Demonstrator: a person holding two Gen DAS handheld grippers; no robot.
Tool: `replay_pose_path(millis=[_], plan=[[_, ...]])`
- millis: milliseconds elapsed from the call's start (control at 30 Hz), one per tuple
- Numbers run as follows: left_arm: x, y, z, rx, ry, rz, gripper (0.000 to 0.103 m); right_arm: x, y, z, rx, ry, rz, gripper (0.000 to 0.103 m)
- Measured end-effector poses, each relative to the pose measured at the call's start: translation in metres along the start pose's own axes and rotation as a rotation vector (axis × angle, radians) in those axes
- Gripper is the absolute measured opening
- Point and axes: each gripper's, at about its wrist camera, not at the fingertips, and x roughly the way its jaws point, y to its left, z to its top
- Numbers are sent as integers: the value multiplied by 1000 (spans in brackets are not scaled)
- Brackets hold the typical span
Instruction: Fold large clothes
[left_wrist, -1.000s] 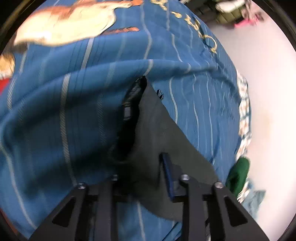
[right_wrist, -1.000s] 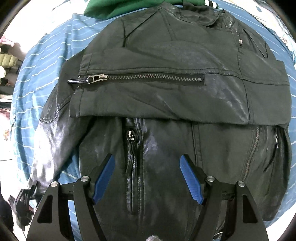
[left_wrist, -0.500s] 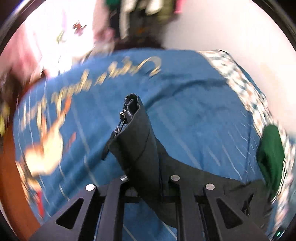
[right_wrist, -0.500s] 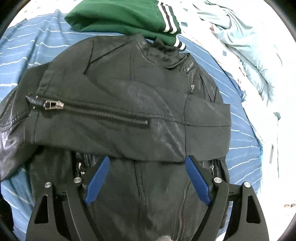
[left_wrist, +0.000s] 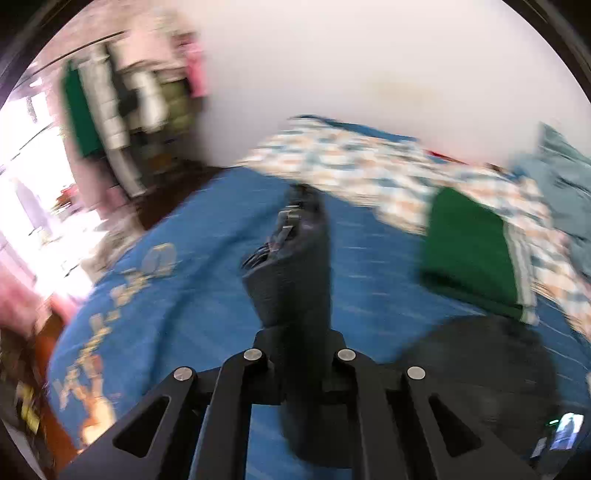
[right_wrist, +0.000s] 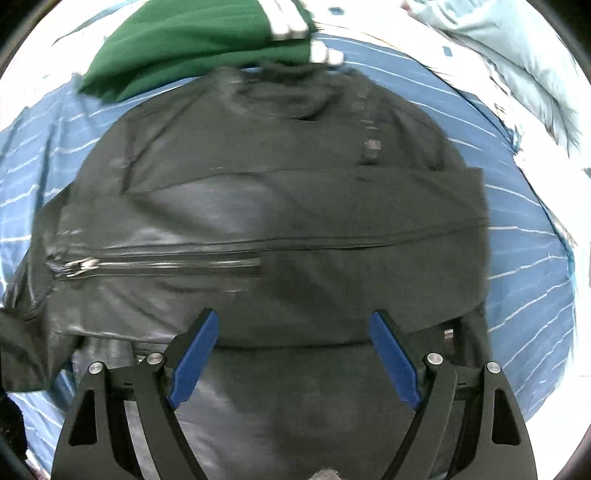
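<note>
A black leather jacket (right_wrist: 280, 206) lies on a blue striped bedspread (right_wrist: 524, 266), one sleeve folded across its chest with a zip running along it. My right gripper (right_wrist: 291, 354) is open and empty, hovering over the jacket's lower half. My left gripper (left_wrist: 299, 347) is shut on the other sleeve (left_wrist: 295, 266), whose zipped cuff sticks up from the jaws above the bedspread (left_wrist: 177, 302). The jacket's body (left_wrist: 480, 369) shows as a dark mound at lower right in the blurred left wrist view.
A folded green garment with white stripes (right_wrist: 199, 40) lies just beyond the jacket's collar; it also shows in the left wrist view (left_wrist: 469, 251). A light blue garment (right_wrist: 517, 62) lies at the far right. A patterned pillow (left_wrist: 369, 166) and a cluttered shelf (left_wrist: 129, 103) stand beyond.
My left gripper has lifted the sleeve and swung it round towards the jacket's body and the green garment. My right gripper has moved forward over the jacket, still open.
</note>
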Motion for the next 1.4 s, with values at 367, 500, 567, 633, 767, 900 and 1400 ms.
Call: replay_pose_path(millis=[367, 500, 567, 633, 767, 900, 1400], plan=[[17, -342, -106, 318, 300, -503, 6, 21, -213, -10, 166, 42, -86, 85], [52, -398, -166, 439, 430, -462, 10, 35, -279, -18, 217, 81, -86, 85], [60, -409, -185, 488, 453, -429, 15, 38, -299, -22, 243, 94, -55, 86], [67, -408, -197, 485, 498, -443, 47, 41, -318, -26, 267, 104, -1, 86], [56, -391, -188, 452, 479, -475, 102, 42, -340, -31, 305, 123, 134, 85], [33, -341, -170, 396, 478, -434, 102, 41, -348, -26, 338, 147, 296, 86], [60, -94, -183, 160, 484, 115, 102, 73, -196, 5, -81, 293, 315, 85]])
